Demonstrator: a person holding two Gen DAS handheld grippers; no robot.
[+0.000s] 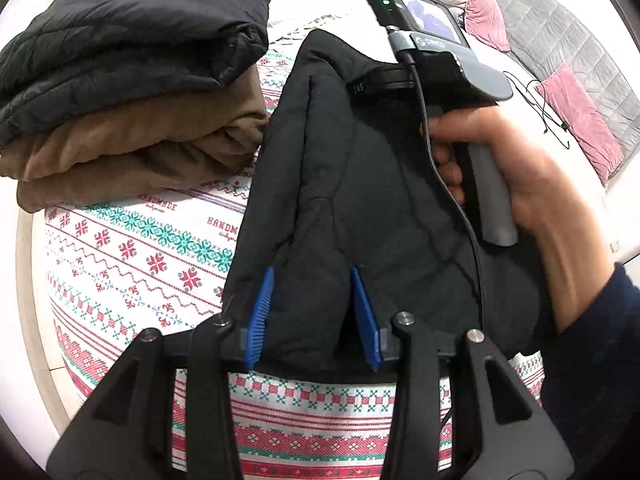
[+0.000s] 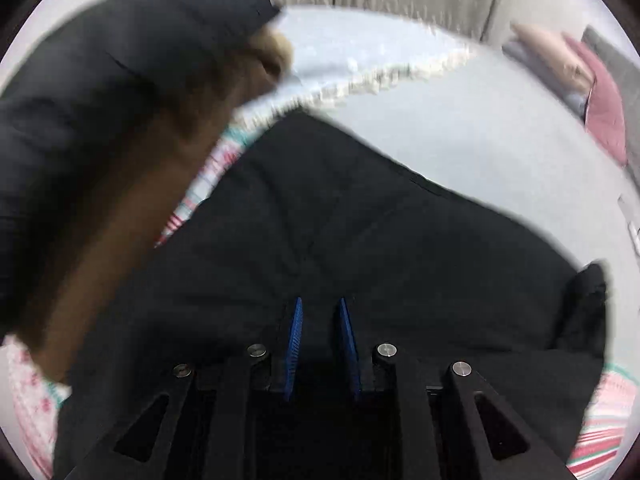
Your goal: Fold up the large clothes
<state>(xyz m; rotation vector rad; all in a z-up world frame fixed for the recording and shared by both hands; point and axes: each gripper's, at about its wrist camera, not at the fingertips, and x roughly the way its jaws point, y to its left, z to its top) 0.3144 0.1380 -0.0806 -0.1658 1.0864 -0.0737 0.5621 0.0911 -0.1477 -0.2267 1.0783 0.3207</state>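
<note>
Spread under everything, a worktop point(image 1: 132, 252) covered in a white cloth with red and green cross-stitch bands, filling the left wrist view from 7 to 10 o'clock. Beyond it toward 1 and 2 o'clock, a grey quilted sofa point(image 1: 560, 40) with pink cushions point(image 1: 580, 120). Lying on the worktop at the centre of both views, a black padded jacket point(image 1: 360, 184), its fabric bunched and rising toward 12 o'clock in the left wrist view. At 10 o'clock of that view, just beside the jacket, a stack of folded clothes: a black quilted garment point(image 1: 132, 40) resting on top of a brown garment point(image 1: 132, 148). At 3 o'clock, the person's right hand point(image 1: 520, 184) wrapped around a grey handle, above the jacket. At 6 o'clock, the left tool point(image 1: 312, 316), blue fingers point(image 1: 260, 316) parted with a thick fold of the black jacket between them, pressing in on both sides. In the right wrist view, heavily blurred, the right tool point(image 2: 320, 348) at 6 o'clock with blue fingers point(image 2: 295, 344) close together and dark jacket fabric in the narrow gap; seemingly clamped on it, though blur leaves the grip not fully certain. At 9 to 11 o'clock there, the same black and brown stack smeared by motion.
</note>
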